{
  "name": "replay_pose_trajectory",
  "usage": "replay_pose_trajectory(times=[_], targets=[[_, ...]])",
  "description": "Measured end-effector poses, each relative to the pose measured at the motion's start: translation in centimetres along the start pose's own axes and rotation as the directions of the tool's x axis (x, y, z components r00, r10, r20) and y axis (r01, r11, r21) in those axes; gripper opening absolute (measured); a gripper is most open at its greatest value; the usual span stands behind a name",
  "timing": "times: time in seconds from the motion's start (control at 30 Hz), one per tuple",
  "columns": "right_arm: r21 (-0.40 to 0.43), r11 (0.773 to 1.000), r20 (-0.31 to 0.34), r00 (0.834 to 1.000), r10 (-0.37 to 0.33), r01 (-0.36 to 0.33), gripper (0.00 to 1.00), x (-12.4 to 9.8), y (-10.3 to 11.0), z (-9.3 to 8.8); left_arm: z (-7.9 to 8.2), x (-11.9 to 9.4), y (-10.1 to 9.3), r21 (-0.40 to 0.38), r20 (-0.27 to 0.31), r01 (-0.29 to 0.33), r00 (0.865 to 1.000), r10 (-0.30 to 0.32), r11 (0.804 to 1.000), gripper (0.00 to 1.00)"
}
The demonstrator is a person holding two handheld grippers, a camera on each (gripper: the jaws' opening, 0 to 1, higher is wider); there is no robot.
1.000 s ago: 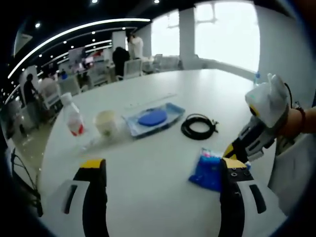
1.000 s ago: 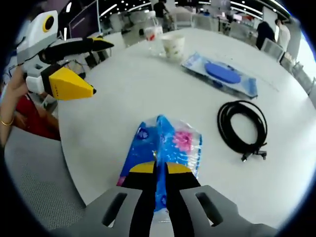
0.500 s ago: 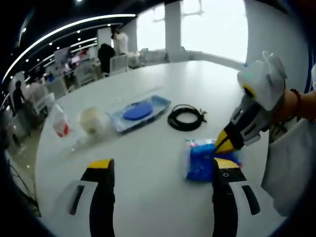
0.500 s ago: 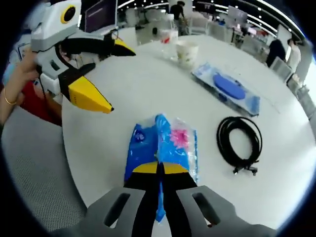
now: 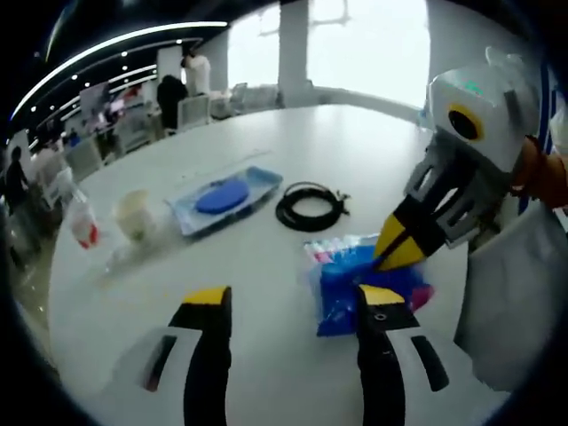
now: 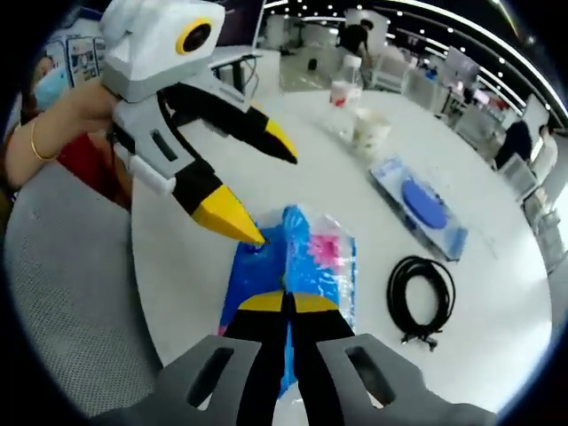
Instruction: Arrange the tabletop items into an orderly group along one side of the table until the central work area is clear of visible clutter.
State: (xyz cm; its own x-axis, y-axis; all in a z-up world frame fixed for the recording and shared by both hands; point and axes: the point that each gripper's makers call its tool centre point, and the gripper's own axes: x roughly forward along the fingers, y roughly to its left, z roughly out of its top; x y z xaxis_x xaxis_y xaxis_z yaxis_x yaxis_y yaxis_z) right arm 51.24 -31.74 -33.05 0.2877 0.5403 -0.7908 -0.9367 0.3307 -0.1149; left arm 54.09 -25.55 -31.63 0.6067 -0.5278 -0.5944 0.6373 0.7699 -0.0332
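Note:
A blue and pink tissue pack point(image 6: 306, 253) lies on the white round table point(image 6: 173, 266), near its edge. My right gripper point(image 6: 285, 303) is shut on the pack's near end. My left gripper point(image 6: 257, 186) comes in from the left, open, its lower yellow tip at the pack's far left corner. In the left gripper view the pack point(image 5: 348, 277) sits just ahead of my left gripper point(image 5: 295, 300), near its right jaw. There my right gripper point(image 5: 392, 254) reaches in from the right, pinching the pack.
A coiled black cable point(image 5: 309, 206) lies beyond the pack. Farther left are a blue tray with a blue disc point(image 5: 226, 195), a paper cup point(image 5: 135, 214) and a red-labelled bottle point(image 5: 82, 224). Chairs and people stand past the table's far edge.
My left gripper has swung in toward the pack and now has one jaw tip at its corner. My right gripper stays shut on the pack, which has barely moved.

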Motion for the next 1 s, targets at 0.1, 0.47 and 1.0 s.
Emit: replay_pose_trajectory(times=[0.1,0.47,1.0], targets=[[-0.003,1.000,0.004,1.000,0.020,-0.020,0.01,-0.3,0.3,0.3,-0.4,0.1,-0.3,-0.026,-0.015,0.026,1.000,-0.027,0.999,0.43],[-0.067,0.997,0.011,1.000,0.028,-0.027,0.01,-0.9,0.6,1.1,-0.7,-0.1,-1.3,-0.084,-0.022,0.083,0.996,-0.085,0.993,0.18],[0.033,0.998,0.060,0.997,-0.051,0.049,0.01,-0.6,-0.9,2.3,-0.3,-0.3,-0.2,-0.243,-0.001,0.015,1.000,-0.016,0.970,0.00]])
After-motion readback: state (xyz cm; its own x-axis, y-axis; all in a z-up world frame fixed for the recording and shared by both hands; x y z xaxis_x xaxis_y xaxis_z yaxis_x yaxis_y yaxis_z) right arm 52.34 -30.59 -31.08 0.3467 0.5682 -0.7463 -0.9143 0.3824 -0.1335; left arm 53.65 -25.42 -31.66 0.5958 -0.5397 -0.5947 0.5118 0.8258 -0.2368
